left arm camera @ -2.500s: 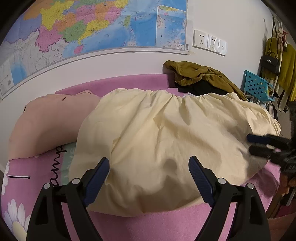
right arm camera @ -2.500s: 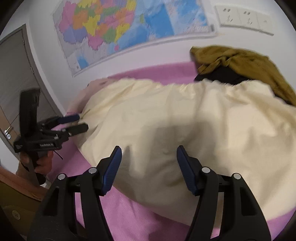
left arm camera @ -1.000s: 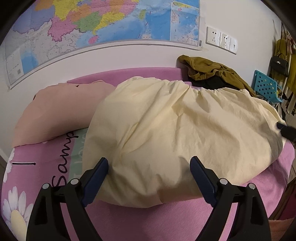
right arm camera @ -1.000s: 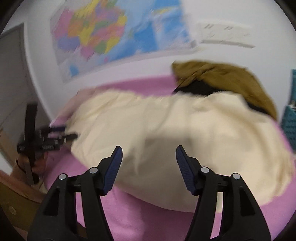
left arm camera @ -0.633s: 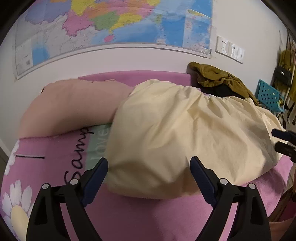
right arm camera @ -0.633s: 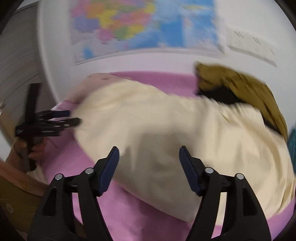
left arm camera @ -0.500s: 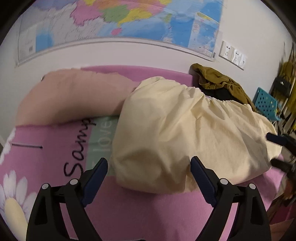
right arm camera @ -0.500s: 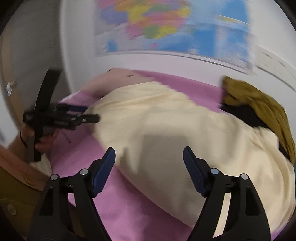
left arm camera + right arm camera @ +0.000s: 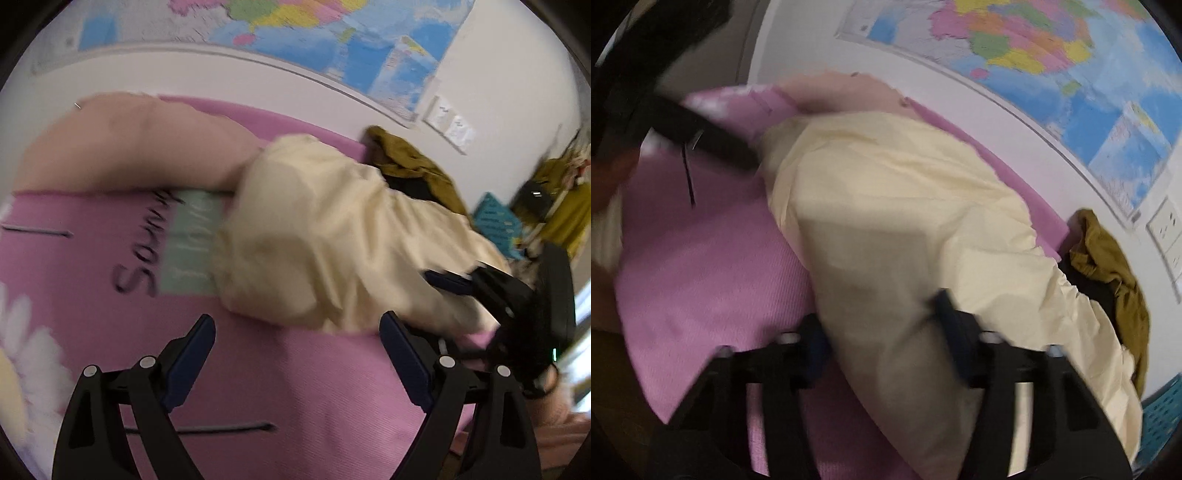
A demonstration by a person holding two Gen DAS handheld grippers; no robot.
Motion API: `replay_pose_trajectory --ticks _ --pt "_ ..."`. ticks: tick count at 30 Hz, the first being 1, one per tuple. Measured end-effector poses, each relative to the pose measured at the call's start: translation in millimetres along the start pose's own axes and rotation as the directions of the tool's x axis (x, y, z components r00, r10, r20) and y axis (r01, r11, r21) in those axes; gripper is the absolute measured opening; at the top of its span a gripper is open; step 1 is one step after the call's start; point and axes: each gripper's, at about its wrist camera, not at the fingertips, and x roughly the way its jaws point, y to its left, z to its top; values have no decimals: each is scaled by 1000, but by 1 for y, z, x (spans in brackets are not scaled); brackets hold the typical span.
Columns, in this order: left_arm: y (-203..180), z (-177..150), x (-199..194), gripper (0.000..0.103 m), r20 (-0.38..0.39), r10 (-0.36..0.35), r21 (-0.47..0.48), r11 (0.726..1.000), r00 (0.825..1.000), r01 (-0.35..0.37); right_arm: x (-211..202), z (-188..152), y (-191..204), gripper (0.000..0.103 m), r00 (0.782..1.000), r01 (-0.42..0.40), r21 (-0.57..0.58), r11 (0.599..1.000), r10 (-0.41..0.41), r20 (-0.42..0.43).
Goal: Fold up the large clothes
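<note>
**Soft indoor light, heavy motion blur**

Both my fisheye views are evenly lit, with no glare. Edges curve and vignette to black. The cream garment (image 9: 332,236) smears with motion; my right gripper (image 9: 882,332) blurs badly and casts a soft shadow on the cloth.

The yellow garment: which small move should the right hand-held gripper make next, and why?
Probably close the right hand-held gripper on the near edge of the yellow garment. Its fingers are open with that edge lying between them, so a grip looks ready. The left hand-held gripper is open over the bare pink bedcover, holding nothing, so the right one seems better placed to start the fold.
</note>
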Motion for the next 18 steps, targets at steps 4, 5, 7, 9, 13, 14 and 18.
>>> replay_pose_trajectory --ticks 4,5,7,9,13,14,18 --pt "-8 0 15 87 -42 -113 -29 993 993 112 -15 11 -28 25 996 -64 147 987 54 70" --pt "-10 0 19 87 -47 -137 -41 990 989 135 -17 12 -33 25 994 -79 171 982 66 82" --pt "-10 5 28 87 -45 -201 -94 976 979 196 -20 13 -38 25 993 -92 196 976 74 95" --pt "-6 11 35 89 -18 -247 -172 955 969 240 -19 12 -35 25 993 -97 199 975 81 89" --pt "10 22 47 91 35 -349 -305 889 936 342 -18 8 -30 26 992 -111 214 970 95 84" --pt "14 23 51 91 44 -366 -336 871 929 359 -18 7 -32 27 990 -131 236 963 112 90" --pt "13 31 60 91 48 -378 -356 858 925 369 -18 4 -34 30 984 -168 274 947 145 101"
